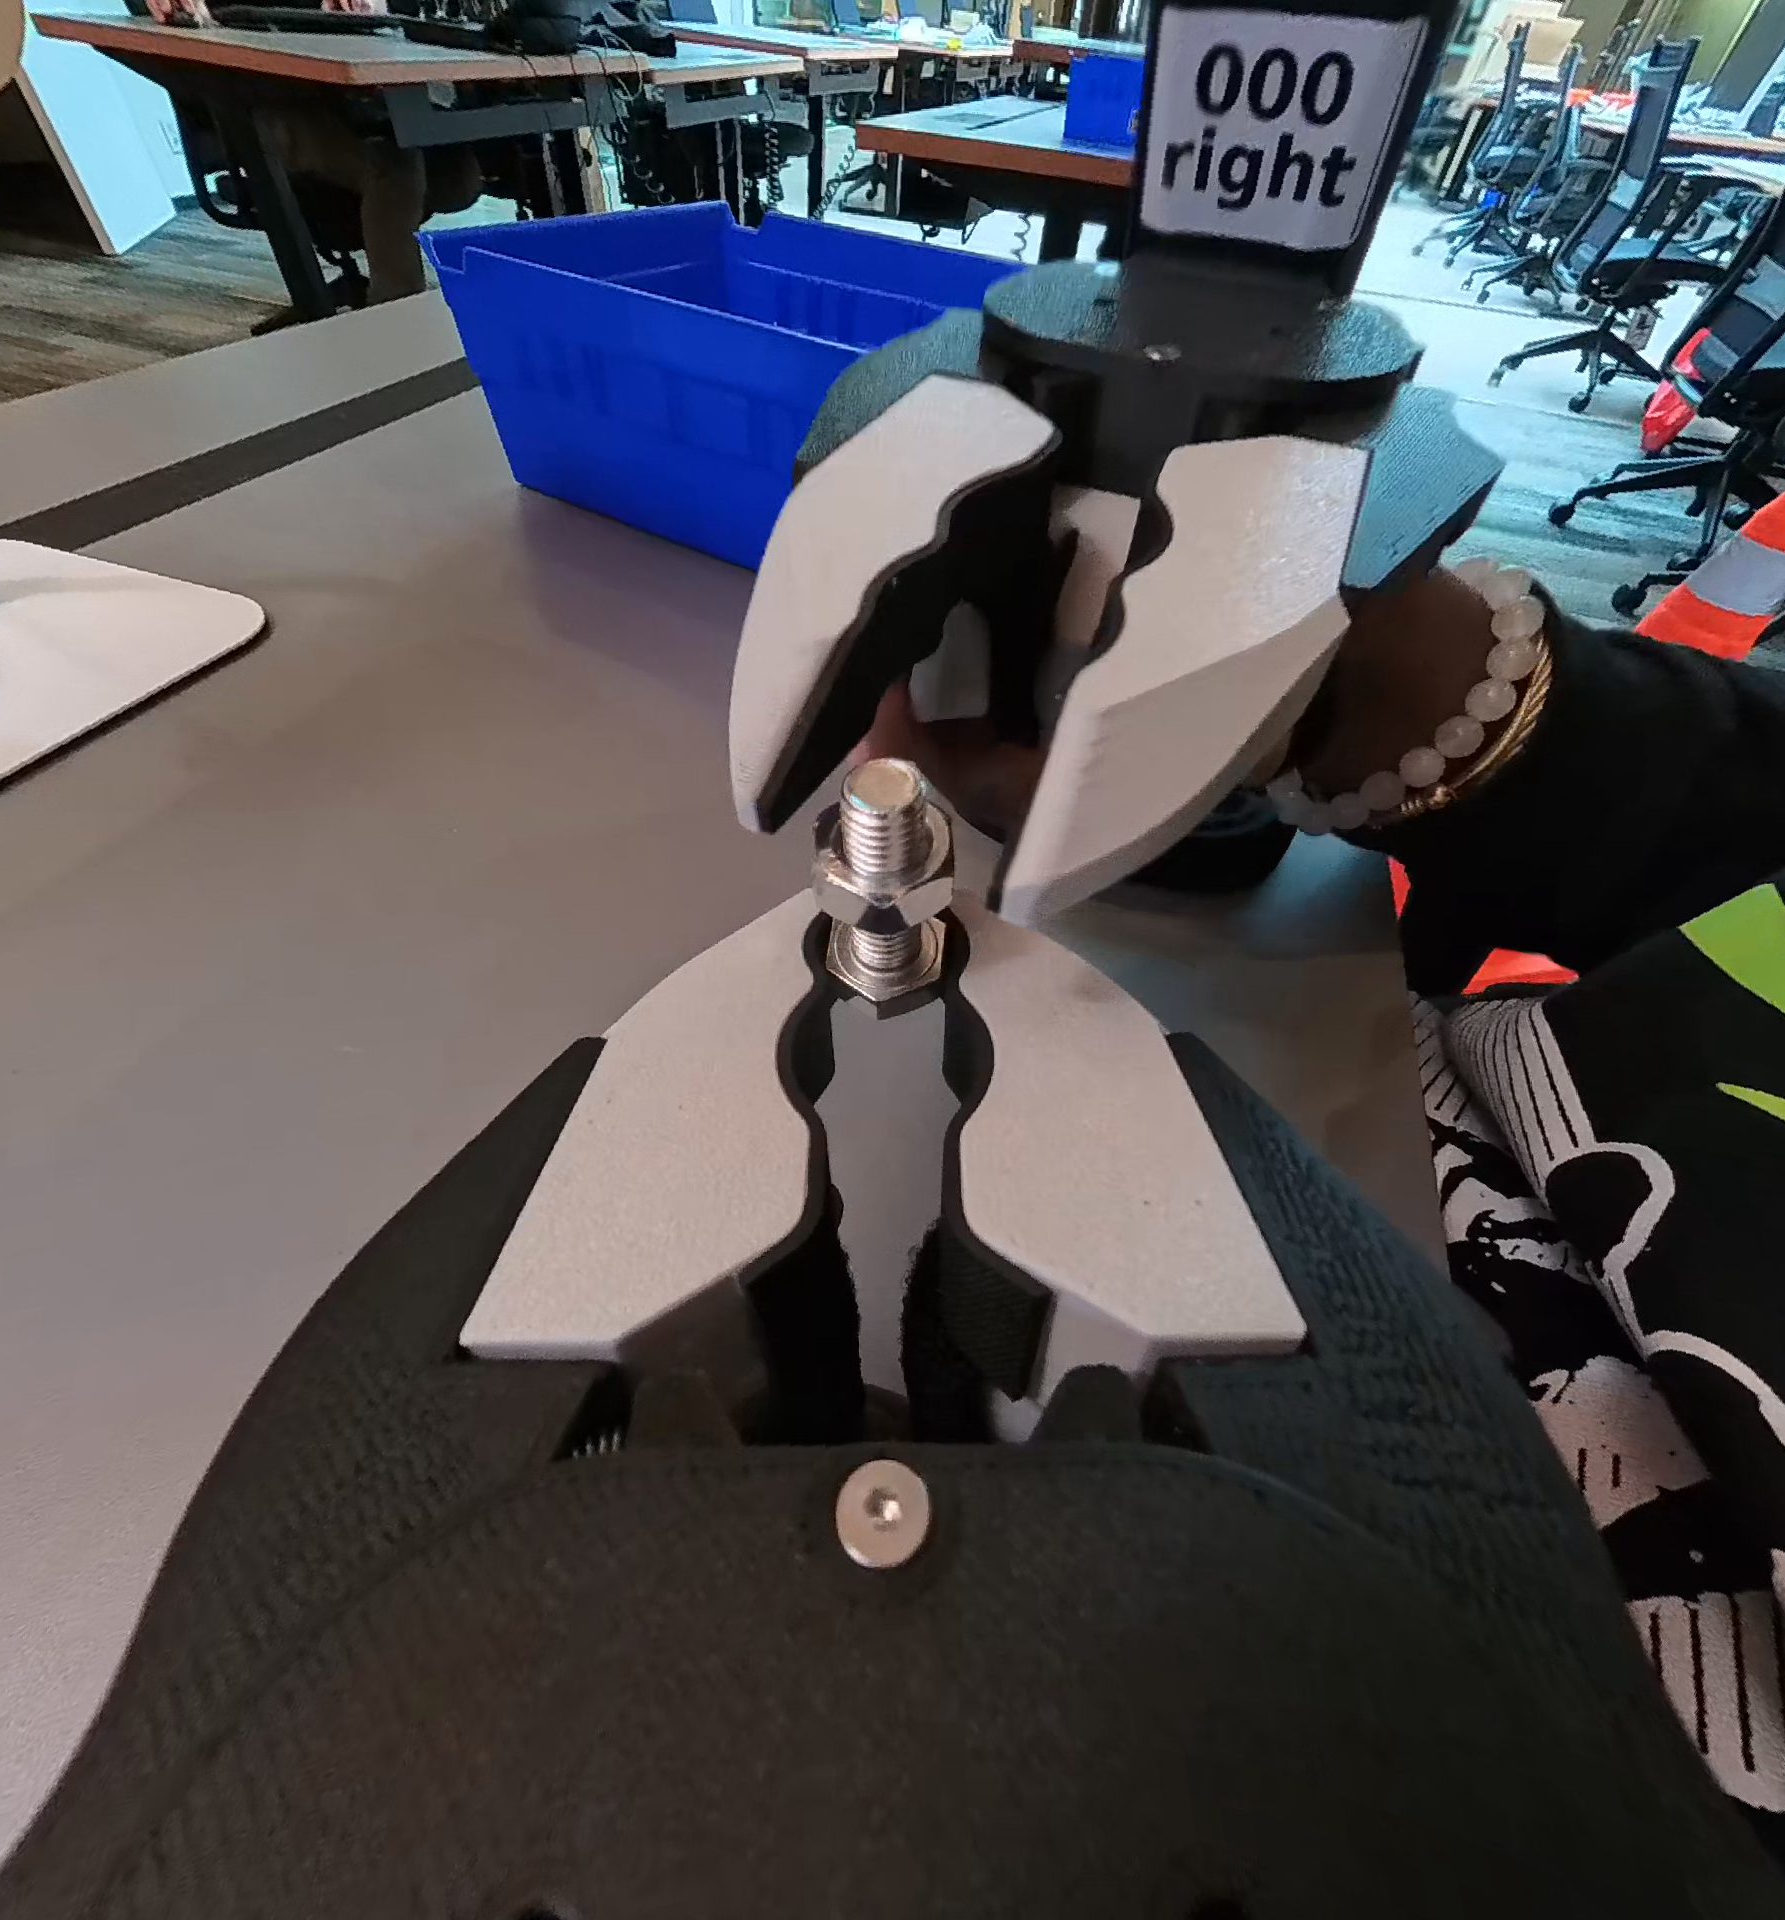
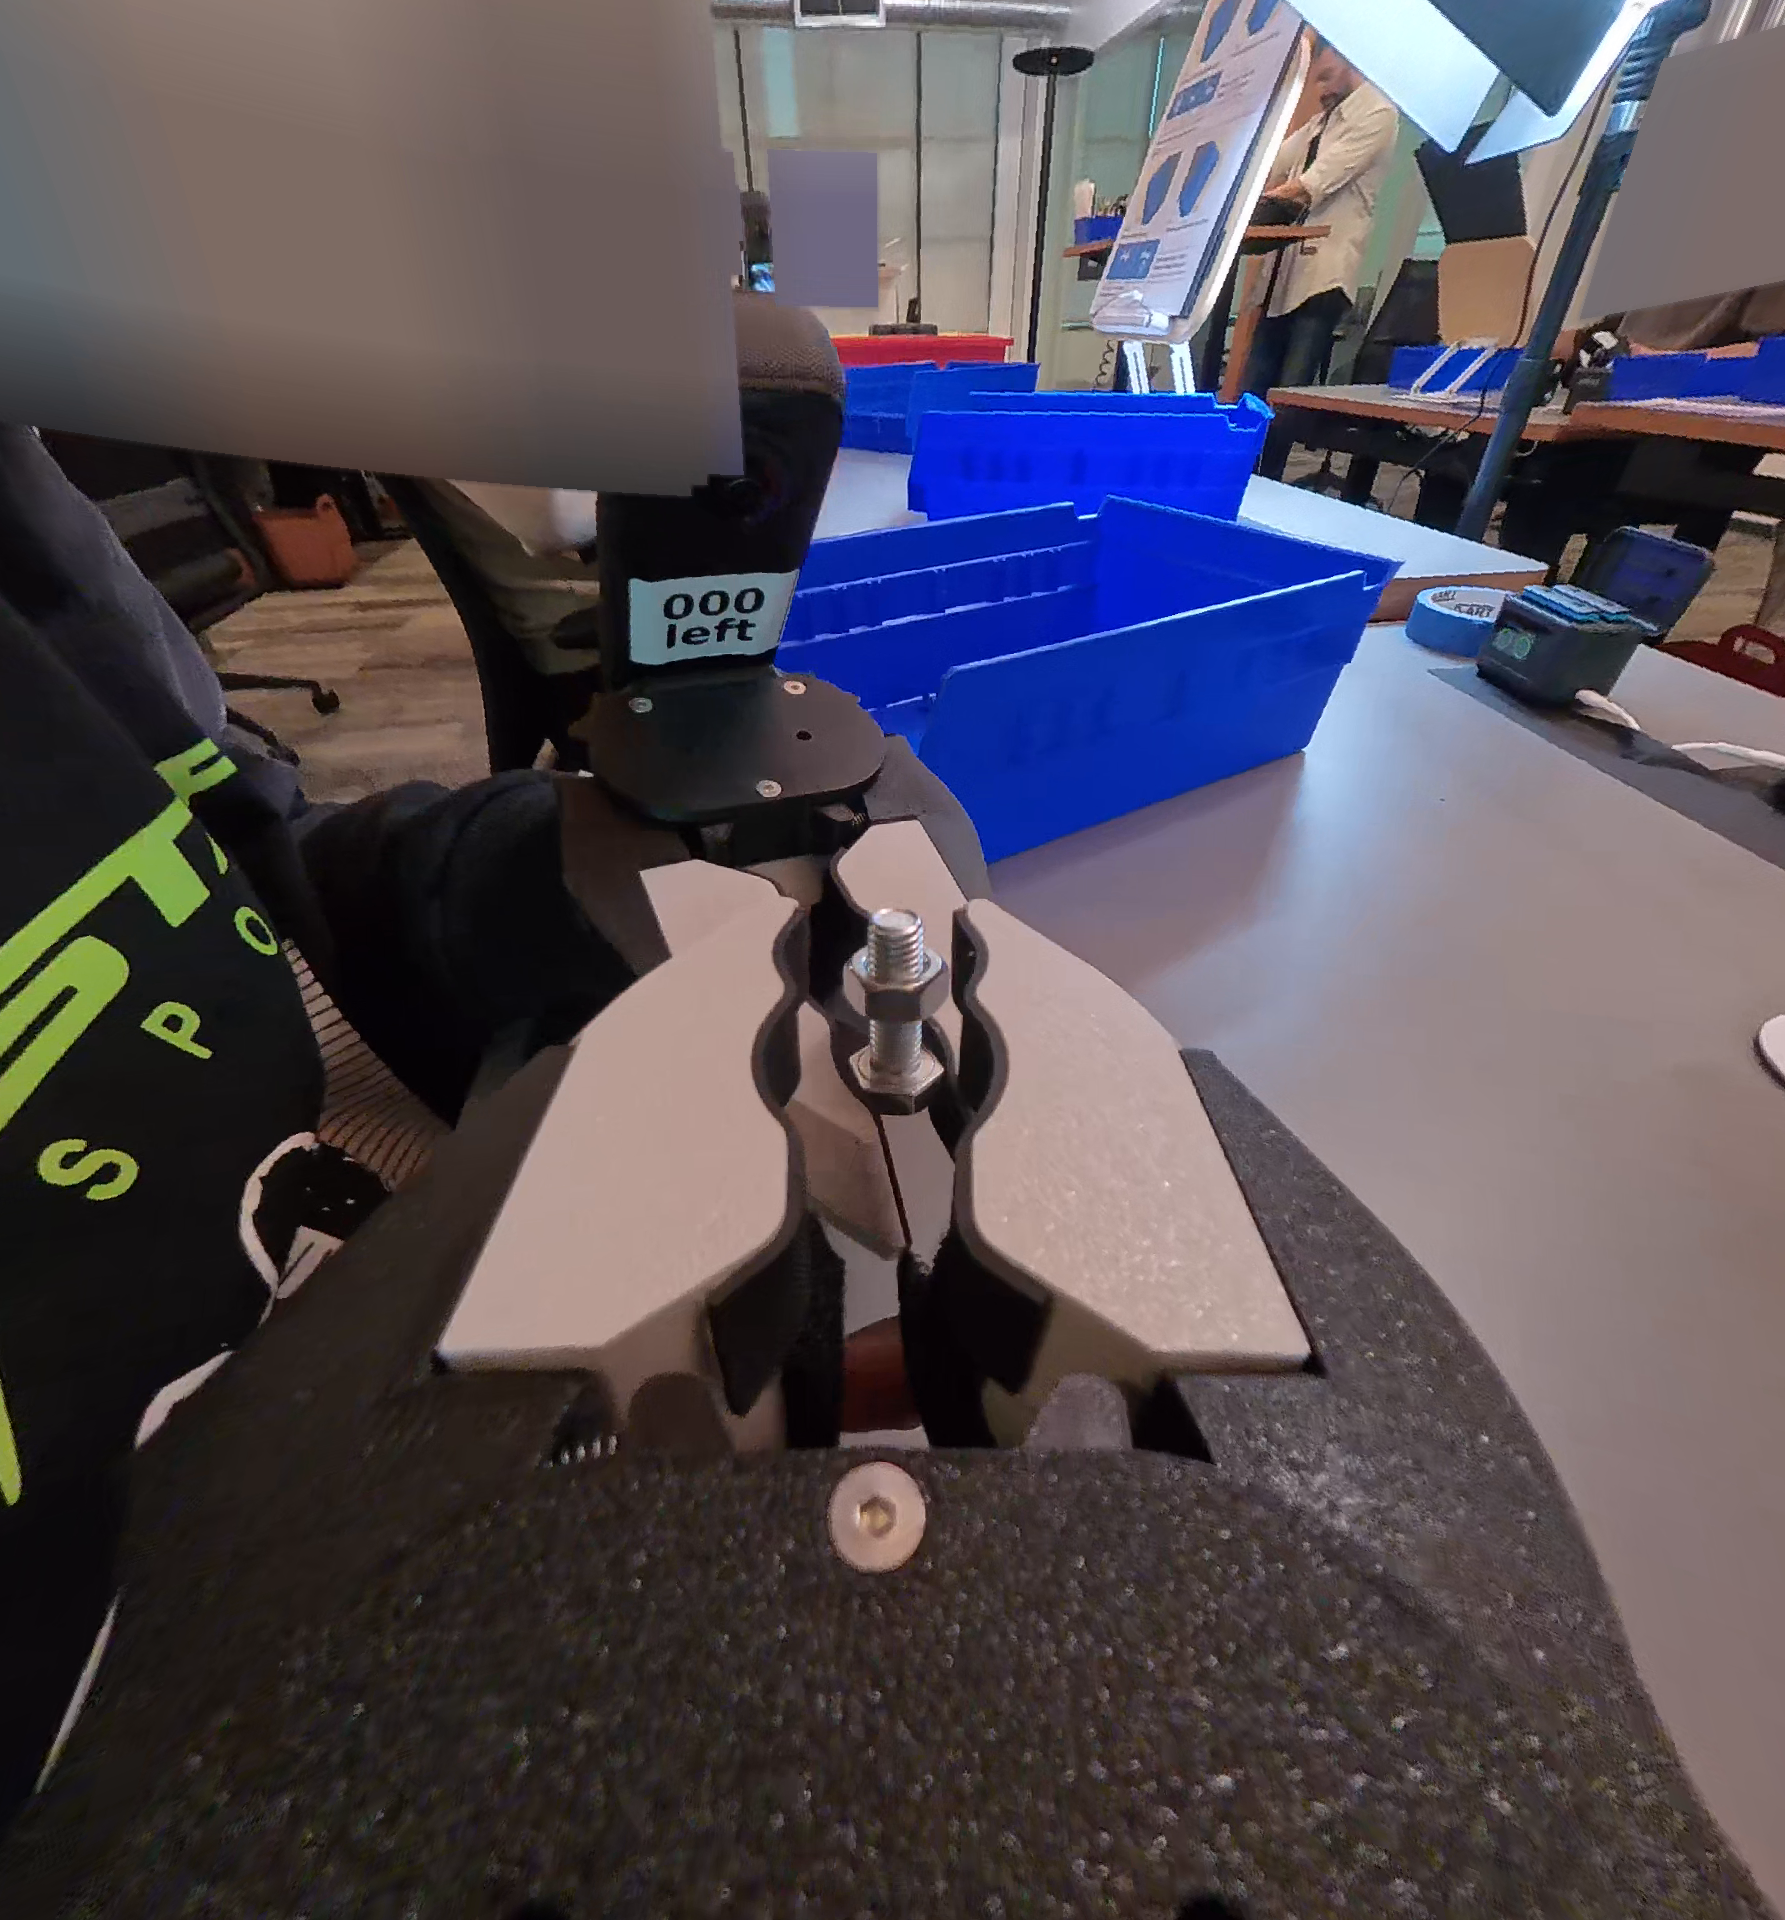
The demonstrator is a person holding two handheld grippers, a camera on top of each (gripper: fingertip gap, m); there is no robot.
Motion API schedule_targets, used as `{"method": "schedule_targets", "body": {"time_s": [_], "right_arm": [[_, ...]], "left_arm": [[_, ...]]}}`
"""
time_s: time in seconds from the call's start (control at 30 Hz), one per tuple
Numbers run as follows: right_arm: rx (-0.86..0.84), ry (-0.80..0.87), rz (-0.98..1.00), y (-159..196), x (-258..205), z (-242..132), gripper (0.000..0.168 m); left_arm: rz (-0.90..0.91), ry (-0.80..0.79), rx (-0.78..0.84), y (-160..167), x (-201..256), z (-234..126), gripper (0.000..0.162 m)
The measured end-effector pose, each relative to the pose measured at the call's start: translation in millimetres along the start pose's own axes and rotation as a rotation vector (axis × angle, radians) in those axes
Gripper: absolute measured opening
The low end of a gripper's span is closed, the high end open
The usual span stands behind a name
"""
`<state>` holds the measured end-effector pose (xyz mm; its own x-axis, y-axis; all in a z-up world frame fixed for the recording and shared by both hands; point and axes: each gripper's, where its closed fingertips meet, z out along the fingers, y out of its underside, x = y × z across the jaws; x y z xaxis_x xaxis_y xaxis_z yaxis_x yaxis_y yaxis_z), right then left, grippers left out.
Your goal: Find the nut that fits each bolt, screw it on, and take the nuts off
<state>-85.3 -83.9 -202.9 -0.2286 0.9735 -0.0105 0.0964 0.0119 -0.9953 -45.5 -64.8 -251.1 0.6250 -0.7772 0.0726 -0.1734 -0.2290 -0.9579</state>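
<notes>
- Two grey-fingered handheld grippers with black textured bodies meet over a wide, smooth grey tabletop [image 1: 275, 831], whose near edge is hidden beneath the gripper bodies in both views.
- A deep blue plastic bin [image 1: 649, 384] stands on the table beyond the tools; its right end is covered by the right gripper in the left wrist view, and its inside is only partly visible.
- The left gripper [image 1: 883, 971] has its jaws pressed in on the hexagonal head of a silver threaded steel bolt [image 1: 883, 831], holding it upright above the table; the underside of the head is out of sight.
- The right gripper [image 2: 893, 982] has its jaws spread, one finger on either side of the shaft and just clear of it.
- The person's right hand [image 1: 1376, 717], with a pale bead bracelet at the wrist, is mostly hidden behind that gripper.
- A silver hexagonal nut [image 1: 880, 883] sits about halfway up the bolt's thread, with a gap of bare thread between it and the head.
- A thin ring, perhaps a washer, lies on top of the nut, though it is hard to tell apart from it.
</notes>
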Motion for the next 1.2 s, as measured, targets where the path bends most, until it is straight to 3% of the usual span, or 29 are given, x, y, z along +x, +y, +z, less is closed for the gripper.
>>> {"method": "schedule_targets", "body": {"time_s": [0.23,0.43,0.5,0.63,0.83,1.0,1.2], "right_arm": [[-0.113,0.014,-0.042,1.8,2.6,-3.7,0.011],[-0.163,0.047,-0.062,-0.3,4.2,-12.2,0.009],[-0.161,0.098,-0.064,-5.6,11.2,-24.9,0.009],[-0.149,0.313,-0.039,-25.5,50.1,-80.1,0.009],[-0.175,0.788,0.040,-36.2,140.5,-212.7,0.010],[-0.214,1.094,0.211,2.4,209.6,-306.6,0.010],[-0.303,1.289,0.361,62.8,257.8,-361.2,0.010]], "left_arm": [[0.010,-0.001,-0.012,1.4,0.1,1.5,0.017],[0.007,0.006,0.002,-0.6,0.5,1.1,0.017],[-0.008,0.009,0.025,-3.5,-0.7,-1.0,0.025],[-0.033,-0.005,0.054,-7.0,-4.5,-3.5,0.033],[-0.027,-0.019,0.062,-8.0,-5.6,-4.1,0.033],[-0.035,-0.021,0.062,-8.1,-6.6,-4.1,0.033],[-0.050,-0.020,0.070,-8.8,-8.2,-4.8,0.033]]}}
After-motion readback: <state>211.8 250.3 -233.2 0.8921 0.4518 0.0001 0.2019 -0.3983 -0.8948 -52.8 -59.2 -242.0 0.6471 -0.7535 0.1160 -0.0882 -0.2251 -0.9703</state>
